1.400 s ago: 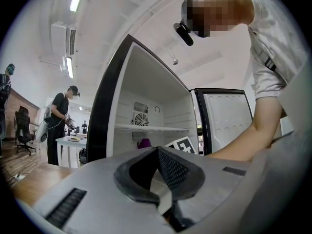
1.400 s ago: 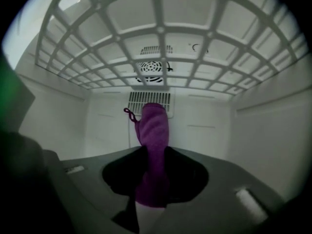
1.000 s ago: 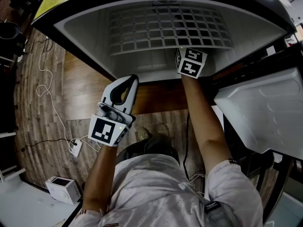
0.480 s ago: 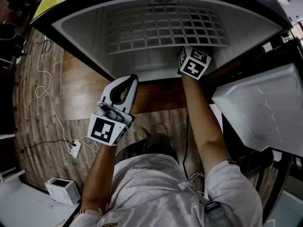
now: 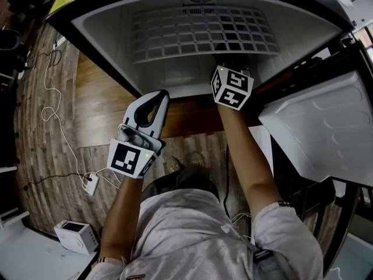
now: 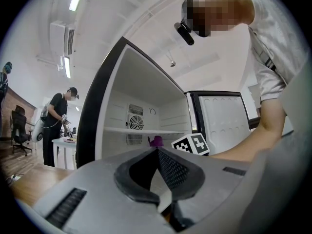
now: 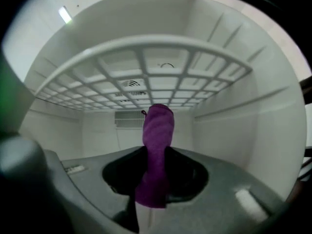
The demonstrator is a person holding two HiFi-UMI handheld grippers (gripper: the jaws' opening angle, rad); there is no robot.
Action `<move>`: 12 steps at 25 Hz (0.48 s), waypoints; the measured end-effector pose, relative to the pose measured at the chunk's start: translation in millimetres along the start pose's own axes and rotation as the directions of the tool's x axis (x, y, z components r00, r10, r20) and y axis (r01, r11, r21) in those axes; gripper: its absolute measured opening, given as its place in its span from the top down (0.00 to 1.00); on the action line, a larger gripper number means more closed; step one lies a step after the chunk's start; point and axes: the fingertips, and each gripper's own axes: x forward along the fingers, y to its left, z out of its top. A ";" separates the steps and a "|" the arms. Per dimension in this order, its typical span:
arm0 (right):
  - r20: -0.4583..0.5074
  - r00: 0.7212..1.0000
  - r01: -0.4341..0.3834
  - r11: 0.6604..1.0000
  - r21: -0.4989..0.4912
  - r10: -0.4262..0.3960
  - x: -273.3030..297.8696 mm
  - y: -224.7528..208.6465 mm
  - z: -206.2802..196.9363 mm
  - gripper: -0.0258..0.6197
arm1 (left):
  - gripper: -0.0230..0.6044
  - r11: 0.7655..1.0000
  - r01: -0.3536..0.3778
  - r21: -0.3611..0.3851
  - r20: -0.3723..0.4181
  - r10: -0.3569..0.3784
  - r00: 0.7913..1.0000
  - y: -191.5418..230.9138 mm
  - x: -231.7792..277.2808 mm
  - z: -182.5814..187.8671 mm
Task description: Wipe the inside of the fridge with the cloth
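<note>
The open fridge fills the top of the head view, white inside, with a wire shelf across it. My right gripper reaches in at the fridge's front edge, below the shelf; only its marker cube shows there. In the right gripper view its jaws are shut on a purple cloth that sticks up between them, with the wire shelf overhead. My left gripper hovers outside the fridge, jaws shut on nothing. From there the purple cloth shows small inside the fridge.
The fridge door stands swung open at the right. Cables, a power strip and a white box lie on the wood floor at the left. A person stands at a table in the background.
My right gripper has drawn back toward the fridge's front edge and slightly left, with the cloth still clamped. The left gripper has stayed put.
</note>
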 end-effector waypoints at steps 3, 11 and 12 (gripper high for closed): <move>0.011 0.998 -0.064 0.998 -0.014 0.065 -13.2 27.1 3.5 0.79 | 0.96 1.000 -0.001 -0.001 0.005 0.001 1.000 -0.7 -2.3 2.0; 0.005 0.977 -0.214 0.976 -0.042 0.214 -32.6 96.1 3.5 0.79 | 0.96 1.000 -0.015 -0.006 0.030 0.015 0.999 0.1 -9.4 10.3; 0.003 0.973 -0.229 0.973 -0.043 0.229 -33.0 103.6 3.3 0.79 | 0.96 1.000 -0.018 -0.005 0.030 0.018 0.999 0.9 -10.7 10.5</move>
